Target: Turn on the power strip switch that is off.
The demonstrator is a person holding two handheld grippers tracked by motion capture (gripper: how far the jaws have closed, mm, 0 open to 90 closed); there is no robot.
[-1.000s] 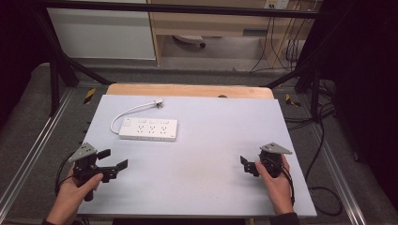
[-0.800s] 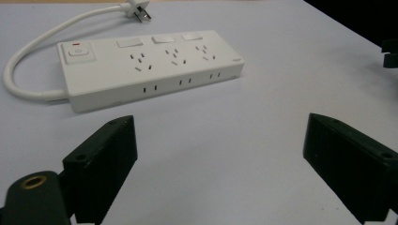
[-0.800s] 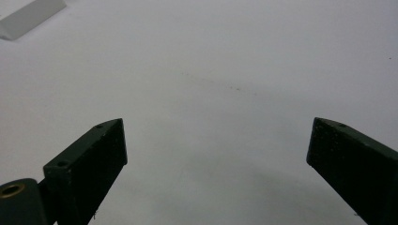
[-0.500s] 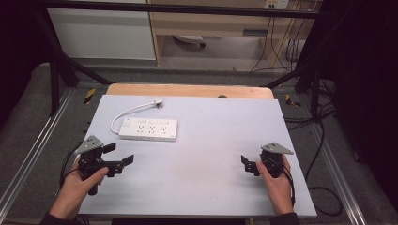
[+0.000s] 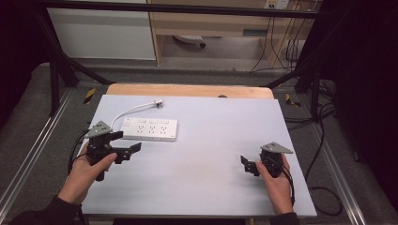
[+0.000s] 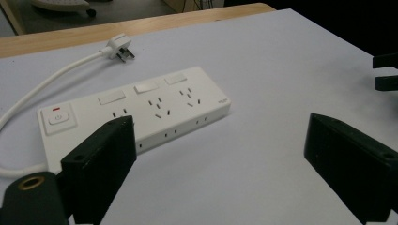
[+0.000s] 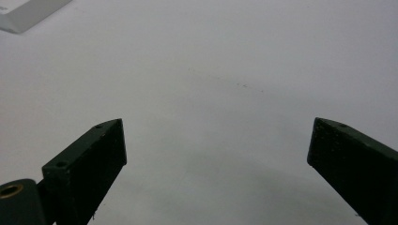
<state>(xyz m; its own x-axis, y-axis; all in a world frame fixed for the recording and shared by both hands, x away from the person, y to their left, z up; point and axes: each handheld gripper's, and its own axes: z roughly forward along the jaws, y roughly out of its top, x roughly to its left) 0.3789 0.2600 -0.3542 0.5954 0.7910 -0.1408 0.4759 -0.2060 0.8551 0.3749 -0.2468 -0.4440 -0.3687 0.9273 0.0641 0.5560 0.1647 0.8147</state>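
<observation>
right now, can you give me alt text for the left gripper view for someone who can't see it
A white power strip lies flat on a pale table, just beyond the open left gripper, whose two black jaws rise from the bottom edge with nothing between them. The strip's white cable curves round to a plug lying near the table's wooden far edge.

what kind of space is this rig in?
Looks like a lab or workshop recording station: black metal frame around a pale table, loose cables on the floor behind, and a white power strip as the test object.
</observation>
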